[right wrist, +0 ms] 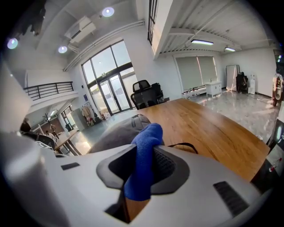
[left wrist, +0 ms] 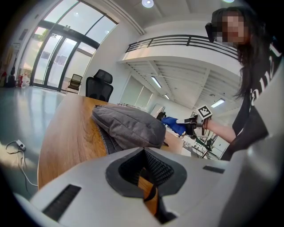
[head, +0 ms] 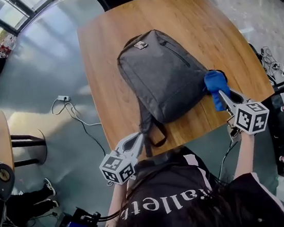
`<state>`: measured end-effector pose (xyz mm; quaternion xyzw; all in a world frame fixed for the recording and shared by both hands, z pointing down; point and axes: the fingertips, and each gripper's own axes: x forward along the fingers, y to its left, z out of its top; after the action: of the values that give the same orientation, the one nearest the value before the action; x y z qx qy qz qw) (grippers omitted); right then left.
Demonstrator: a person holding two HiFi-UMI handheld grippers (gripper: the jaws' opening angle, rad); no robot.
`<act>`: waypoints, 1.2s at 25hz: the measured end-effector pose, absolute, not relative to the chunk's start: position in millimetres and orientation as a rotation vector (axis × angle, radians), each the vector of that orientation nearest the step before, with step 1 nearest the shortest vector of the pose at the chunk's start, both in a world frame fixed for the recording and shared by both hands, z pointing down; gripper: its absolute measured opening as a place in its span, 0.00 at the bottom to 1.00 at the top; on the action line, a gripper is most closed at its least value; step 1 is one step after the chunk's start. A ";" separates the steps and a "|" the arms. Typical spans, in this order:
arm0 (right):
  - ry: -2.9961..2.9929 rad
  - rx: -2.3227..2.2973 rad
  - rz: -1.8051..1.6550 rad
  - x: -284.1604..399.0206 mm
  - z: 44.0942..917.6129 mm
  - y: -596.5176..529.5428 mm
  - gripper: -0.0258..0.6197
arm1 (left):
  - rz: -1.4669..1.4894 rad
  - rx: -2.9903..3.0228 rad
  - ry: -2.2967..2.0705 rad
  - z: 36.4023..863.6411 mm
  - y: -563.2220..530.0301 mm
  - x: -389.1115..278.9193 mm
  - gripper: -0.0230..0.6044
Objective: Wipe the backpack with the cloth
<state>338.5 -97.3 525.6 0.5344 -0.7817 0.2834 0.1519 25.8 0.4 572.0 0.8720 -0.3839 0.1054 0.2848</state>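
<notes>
One broad wooden bench [head: 104,63] fills the middle of the head view, and the grey backpack [head: 163,74] lies flat across it, its top end pointing away from the person.

The left gripper [head: 139,136] sits at the pack's near left corner. Its fingers are drawn together, apparently on a dark strap [head: 144,123] that trails from the bag towards the bench edge. The left gripper view shows a dark band in the narrow slot between them.

The right gripper [head: 222,94] is at the pack's near right edge. Its fingers are clamped on the blue cloth [head: 216,89], which bunches out past their tips and touches the side of the bag.

The wiping stroke looks just about to start, or at the end of one pass, with most of the grey face not yet under the cloth. To do it well, the right gripper should tilt so that only the bunched cloth meets the fabric, never the hard tips. It should then sweep in long overlapping strokes from this edge across to the far side. The zip line on the front panel could snag the cloth, so wiping along it is safer than across it. A steady hold at the strap should keep the pack from sliding on the smooth wood.
</notes>
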 end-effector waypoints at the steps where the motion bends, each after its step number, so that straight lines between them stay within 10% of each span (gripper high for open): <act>1: -2.273 1.525 0.818 329.2 522.1 -92.7 0.19 | 0.284 2.340 -1.023 572.5 2.0 25.3 0.04; 30: -2.372 1.214 0.979 -47.1 530.5 168.5 0.19 | 0.293 2.400 -0.881 569.5 176.9 -198.7 0.04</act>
<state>-47.1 168.5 530.5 0.4228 -0.8260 0.3409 0.1507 -198.7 176.9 569.5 0.8952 -0.3288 0.1093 0.2804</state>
